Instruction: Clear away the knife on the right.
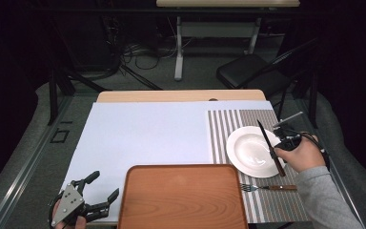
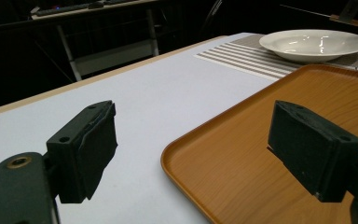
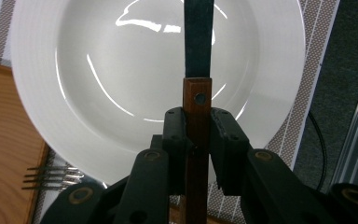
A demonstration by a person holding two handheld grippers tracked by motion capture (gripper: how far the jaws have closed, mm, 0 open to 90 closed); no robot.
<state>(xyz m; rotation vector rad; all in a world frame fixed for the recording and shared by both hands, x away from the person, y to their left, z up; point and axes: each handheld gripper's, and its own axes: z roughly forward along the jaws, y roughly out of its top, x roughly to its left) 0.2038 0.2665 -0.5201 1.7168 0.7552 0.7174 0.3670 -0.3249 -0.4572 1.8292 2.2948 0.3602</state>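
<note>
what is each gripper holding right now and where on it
The right gripper holds the knife by its wooden handle, just below the blade; the left gripper holds nothing.

Knife [image 3: 198, 46] tip beyond frame edge

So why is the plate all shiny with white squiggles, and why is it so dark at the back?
In the right gripper view, the squiggles on the white plate are glare from lights above, and the knife in the right gripper looks dark against it. In the high view, light falls on the table while the room behind is dim. In the left gripper view, the near jaws look slightly soft.
</note>
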